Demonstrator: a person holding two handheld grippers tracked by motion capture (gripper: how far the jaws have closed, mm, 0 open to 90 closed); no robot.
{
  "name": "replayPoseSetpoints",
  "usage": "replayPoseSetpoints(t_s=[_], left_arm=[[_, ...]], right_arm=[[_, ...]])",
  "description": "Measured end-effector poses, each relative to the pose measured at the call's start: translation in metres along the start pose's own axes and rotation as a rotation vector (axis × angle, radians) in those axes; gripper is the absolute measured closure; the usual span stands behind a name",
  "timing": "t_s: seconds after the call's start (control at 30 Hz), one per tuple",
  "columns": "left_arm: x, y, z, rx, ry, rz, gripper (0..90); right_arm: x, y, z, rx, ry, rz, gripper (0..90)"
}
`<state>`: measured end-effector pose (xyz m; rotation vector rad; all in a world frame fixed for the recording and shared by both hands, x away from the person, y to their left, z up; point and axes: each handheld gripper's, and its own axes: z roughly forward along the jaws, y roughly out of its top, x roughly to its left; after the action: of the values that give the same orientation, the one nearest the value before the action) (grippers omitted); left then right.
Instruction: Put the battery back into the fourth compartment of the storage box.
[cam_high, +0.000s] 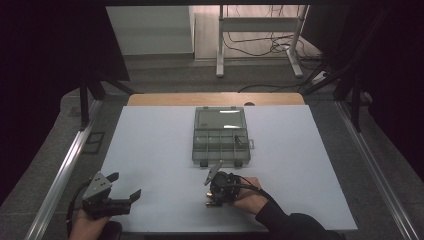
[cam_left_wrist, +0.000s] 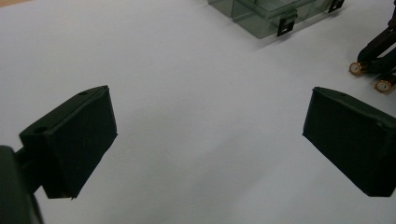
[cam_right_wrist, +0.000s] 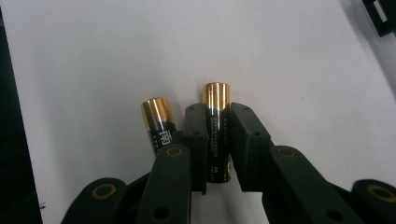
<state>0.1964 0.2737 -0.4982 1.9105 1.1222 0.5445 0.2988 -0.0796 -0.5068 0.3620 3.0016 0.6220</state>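
My right gripper (cam_right_wrist: 217, 112) is shut on a black and gold AA battery (cam_right_wrist: 215, 140), gold end pointing away from the camera. A second battery of the same kind (cam_right_wrist: 159, 122) lies on the white table just outside one jaw. In the high view the right gripper (cam_high: 210, 199) sits at the near middle of the table, in front of a clear compartment box (cam_high: 220, 136). My left gripper (cam_high: 126, 184) rests open at the near left with nothing between its jaws. The left gripper view shows its own gripper (cam_left_wrist: 210, 140) open over the bare white surface and both batteries' gold ends (cam_left_wrist: 357, 68) at the far right.
The box has a closed lid part at the back and dark latches (cam_left_wrist: 286, 26) on its near side. The white table board (cam_high: 150, 150) ends in metal rails (cam_high: 65, 165) at either side. A desk frame and cables (cam_high: 260, 40) stand on the floor beyond.
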Motion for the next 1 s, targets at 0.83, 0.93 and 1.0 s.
replayPoseSetpoints(t_s=[0.83,0.93,1.0], left_arm=[[0.0,0.0,0.0,-0.002,-0.003,-0.002,3.4],[0.0,0.0,0.0,0.0,-0.003,-0.002,3.4],[0.001,0.0,0.0,0.0,-0.004,-0.005,3.4]], right_arm=[[-0.014,-0.004,-0.024,-0.103,-0.055,0.073,76.3],[-0.015,-0.005,-0.026,-0.111,-0.056,0.084,76.3],[-0.017,-0.006,-0.029,-0.121,-0.06,0.09,76.4]])
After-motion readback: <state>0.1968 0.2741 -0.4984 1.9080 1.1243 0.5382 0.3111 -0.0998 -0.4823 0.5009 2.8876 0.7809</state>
